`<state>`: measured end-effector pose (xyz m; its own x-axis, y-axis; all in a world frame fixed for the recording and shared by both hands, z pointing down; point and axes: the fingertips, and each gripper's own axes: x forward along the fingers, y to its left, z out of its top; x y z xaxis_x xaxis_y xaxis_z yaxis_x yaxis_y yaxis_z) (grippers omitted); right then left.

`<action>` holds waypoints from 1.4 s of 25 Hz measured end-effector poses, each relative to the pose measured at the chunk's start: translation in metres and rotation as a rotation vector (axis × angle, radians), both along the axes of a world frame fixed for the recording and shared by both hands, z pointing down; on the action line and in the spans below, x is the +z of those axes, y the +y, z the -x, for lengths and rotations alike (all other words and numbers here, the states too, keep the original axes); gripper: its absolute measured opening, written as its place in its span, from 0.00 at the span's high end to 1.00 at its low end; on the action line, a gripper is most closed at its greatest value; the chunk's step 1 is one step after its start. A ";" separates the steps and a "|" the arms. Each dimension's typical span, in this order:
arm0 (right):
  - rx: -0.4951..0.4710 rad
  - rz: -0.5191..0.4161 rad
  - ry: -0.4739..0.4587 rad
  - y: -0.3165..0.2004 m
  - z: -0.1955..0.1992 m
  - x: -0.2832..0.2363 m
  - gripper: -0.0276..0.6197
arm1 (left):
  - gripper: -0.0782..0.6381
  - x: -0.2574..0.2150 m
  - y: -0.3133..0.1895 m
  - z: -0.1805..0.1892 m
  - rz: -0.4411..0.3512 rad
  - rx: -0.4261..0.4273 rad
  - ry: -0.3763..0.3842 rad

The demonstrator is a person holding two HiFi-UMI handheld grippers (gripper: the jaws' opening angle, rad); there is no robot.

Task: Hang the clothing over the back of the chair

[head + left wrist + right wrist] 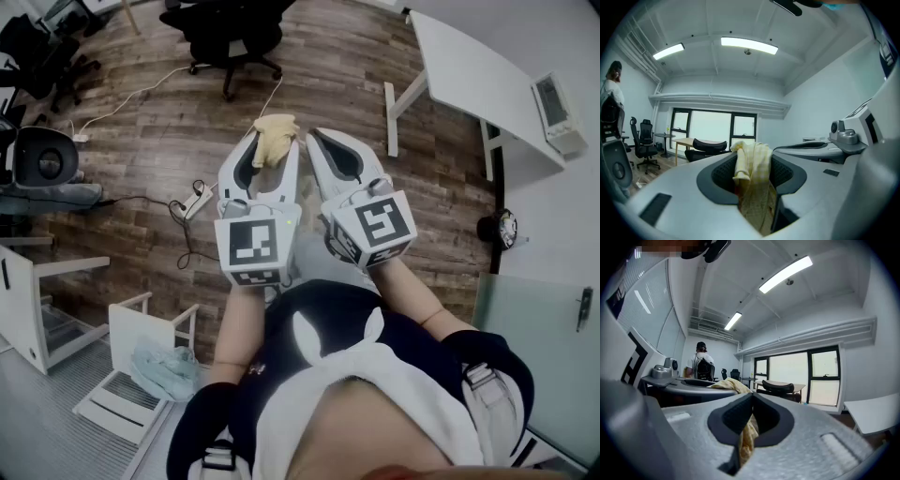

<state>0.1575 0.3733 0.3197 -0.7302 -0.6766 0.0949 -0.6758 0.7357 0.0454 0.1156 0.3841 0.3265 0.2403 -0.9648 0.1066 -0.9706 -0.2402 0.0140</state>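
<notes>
A pale yellow piece of clothing (274,134) is bunched at the tips of my left gripper (272,142), which is shut on it. The left gripper view shows the clothing (752,178) filling the gap between the jaws and hanging down. My right gripper (316,141) is held level just right of the left one. In the right gripper view its tips (751,398) meet, with a fold of the clothing (747,439) pinched below them. A black office chair (230,37) stands ahead on the wooden floor. Whatever hangs under the grippers is hidden in the head view.
A white table (478,75) stands ahead to the right. A power strip with cables (195,202) lies on the floor to the left. A white chair (141,366) with a light blue cloth (167,367) is at my lower left. A person (701,364) stands across the room.
</notes>
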 end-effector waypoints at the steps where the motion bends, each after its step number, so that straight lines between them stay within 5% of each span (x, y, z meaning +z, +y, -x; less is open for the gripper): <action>1: 0.002 -0.002 -0.009 -0.007 -0.002 0.000 0.96 | 0.64 0.001 -0.007 -0.001 0.002 0.000 -0.002; 35: -0.051 0.044 -0.010 -0.228 -0.009 0.039 0.96 | 0.64 0.029 -0.212 -0.010 0.046 -0.010 -0.020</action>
